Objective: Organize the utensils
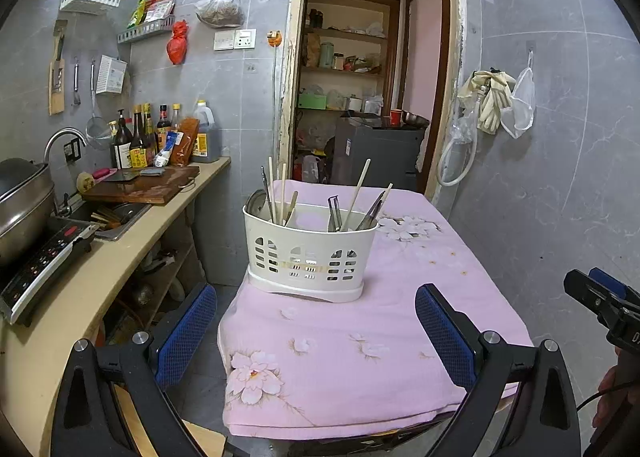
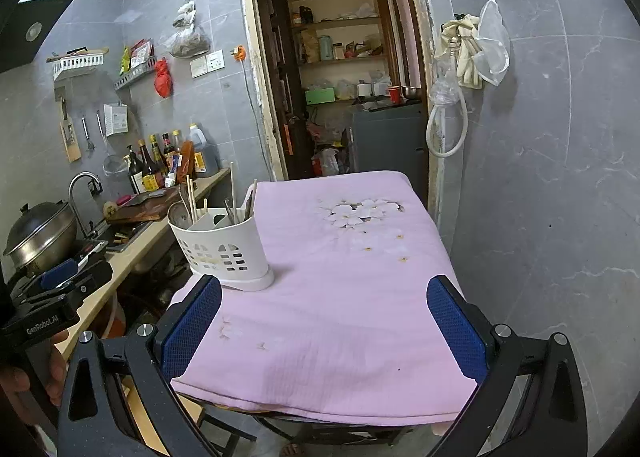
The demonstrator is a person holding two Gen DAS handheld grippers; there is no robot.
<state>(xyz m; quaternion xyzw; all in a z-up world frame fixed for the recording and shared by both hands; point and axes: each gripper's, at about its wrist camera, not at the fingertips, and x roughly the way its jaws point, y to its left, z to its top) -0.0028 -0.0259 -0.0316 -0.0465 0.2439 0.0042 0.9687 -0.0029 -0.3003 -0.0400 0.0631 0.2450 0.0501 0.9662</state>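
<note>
Grey-tiled kitchen, doorway [image 1: 360, 69] to a storeroom straight ahead. Your small table wears a pink floral cloth [image 1: 360, 357]. Counter [image 1: 120, 253] runs along the left with a wooden chopping board [image 1: 144, 187], sauce bottles [image 1: 148, 137], a sink [image 1: 116, 217] and a steel pot [image 1: 20, 201] on an induction hob [image 1: 44, 261]. Rubber gloves [image 1: 490, 97] hang on the right wall.

White perforated utensil caddy [image 1: 308, 253] stands upright on the cloth, toward the table's far-left part, near its left edge. Sticking up from it: pale chopsticks [image 1: 280, 193] in the left compartment, metal tongs [image 1: 372, 211] and another chopstick leaning right in the right one, a metal utensil [image 1: 334, 213] between. Exact contents at the bottom can't be told. Rest of the cloth bare except for printed flowers.

Your left gripper [image 1: 316, 333] hangs above the near end of the table, pointing at the caddy, blue pads [image 1: 188, 333] spread wide, nothing between them, not touching the caddy. Your right gripper [image 2: 324, 329] sits beside it, aimed at the table's middle-right; its pads [image 2: 456, 329] also stand wide apart with only cloth showing between. Caddy is ahead-left of its left finger, apart from it. Each gripper shows at the edge of the other's view, with part of your hand [image 2: 24, 373] on the left one's handle.
</note>
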